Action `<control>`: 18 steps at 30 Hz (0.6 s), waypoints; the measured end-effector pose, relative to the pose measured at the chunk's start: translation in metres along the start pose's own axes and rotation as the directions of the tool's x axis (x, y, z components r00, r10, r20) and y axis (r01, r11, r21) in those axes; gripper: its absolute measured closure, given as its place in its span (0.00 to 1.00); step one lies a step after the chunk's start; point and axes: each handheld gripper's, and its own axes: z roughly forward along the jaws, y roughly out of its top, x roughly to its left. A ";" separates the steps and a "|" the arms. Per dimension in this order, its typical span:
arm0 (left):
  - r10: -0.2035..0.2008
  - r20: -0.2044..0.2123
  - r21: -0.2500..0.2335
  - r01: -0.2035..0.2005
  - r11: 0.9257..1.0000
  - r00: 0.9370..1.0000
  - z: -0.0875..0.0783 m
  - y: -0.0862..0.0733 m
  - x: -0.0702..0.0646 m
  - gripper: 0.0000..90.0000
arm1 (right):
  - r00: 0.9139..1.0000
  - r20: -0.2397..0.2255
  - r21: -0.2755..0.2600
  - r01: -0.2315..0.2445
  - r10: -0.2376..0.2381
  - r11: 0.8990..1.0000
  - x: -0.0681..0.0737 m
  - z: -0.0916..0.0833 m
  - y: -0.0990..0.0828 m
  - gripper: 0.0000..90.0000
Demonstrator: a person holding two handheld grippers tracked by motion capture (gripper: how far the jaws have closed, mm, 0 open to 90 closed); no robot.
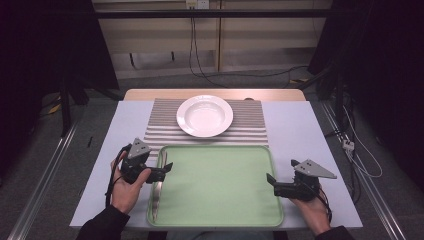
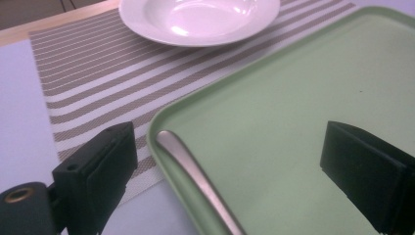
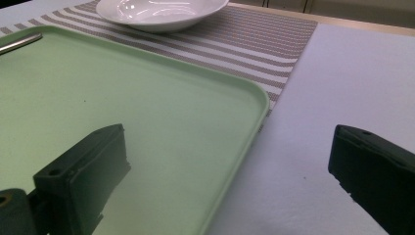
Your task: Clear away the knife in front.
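The utensil [image 2: 195, 181] lies along the tray's [image 1: 220, 185] left edge, the left gripper [image 1: 162, 170] spread above it, the right gripper [image 1: 272, 181] spread by the right rim, so next, I'd judge, comes the bowl [image 1: 204, 115].

- Left tongs [image 1: 166, 169]: matte black body, two blocky black jaws, flat rectangular pads.
- Grey three-cornered plate on top of left tongs, small dark holes at its corners.
- Black cable loops off the left tongs past the left hand [image 1: 126, 187].
- Brass-coloured ring set in the black housing beside one left jaw.
- Right tongs [image 1: 270, 179]: same black build, same grey plate.
- Right hand [image 1: 311, 207]; dark long sleeves on both arms.
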 end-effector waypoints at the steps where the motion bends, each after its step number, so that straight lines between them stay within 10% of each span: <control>1: -0.001 -0.008 -0.015 0.001 1.000 1.000 -0.002 -0.002 0.001 0.07 | 1.000 0.001 0.000 0.001 -0.001 1.000 0.000 0.000 0.000 0.01; 18: -0.068 -0.076 -0.056 0.064 0.996 0.995 -0.022 -0.033 0.013 0.07 | 1.000 0.014 -0.001 -0.010 0.010 1.000 -0.002 -0.003 -0.002 0.01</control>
